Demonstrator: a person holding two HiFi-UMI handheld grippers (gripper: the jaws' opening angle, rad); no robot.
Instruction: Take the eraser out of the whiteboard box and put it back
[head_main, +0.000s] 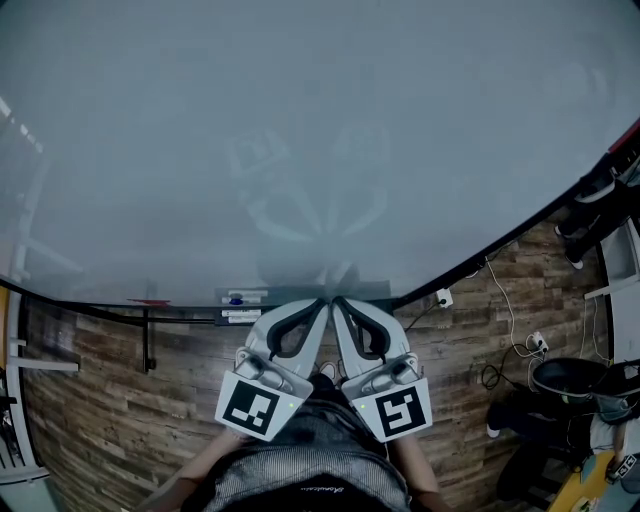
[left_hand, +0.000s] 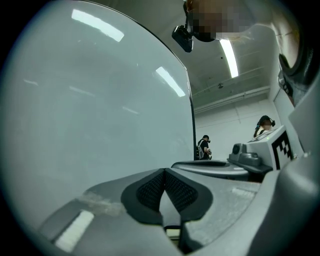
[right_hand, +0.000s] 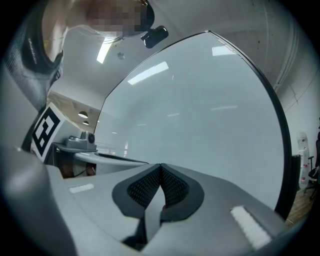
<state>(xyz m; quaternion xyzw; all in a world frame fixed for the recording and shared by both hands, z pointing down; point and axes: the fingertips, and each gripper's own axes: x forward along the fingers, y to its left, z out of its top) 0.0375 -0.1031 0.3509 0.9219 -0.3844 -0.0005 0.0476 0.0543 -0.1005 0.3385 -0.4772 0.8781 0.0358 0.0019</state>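
Low in the centre of the frame, the left claw (head_main: 320, 303) and right claw (head_main: 338, 303) are both pinched shut on nothing. The eraser, too small to pick out, likely sits in the whiteboard box (head_main: 243, 305) just left of them; one claw should open before reaching squarely across it.

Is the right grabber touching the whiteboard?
Cannot tell. In the right gripper view the shut right gripper points at the whiteboard, but no gap or contact shows.

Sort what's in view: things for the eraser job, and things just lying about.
Job: whiteboard box under the whiteboard; left gripper and right gripper, both shut and empty. Eraser not discernible.
Lying about: white plug; bystander in the background.
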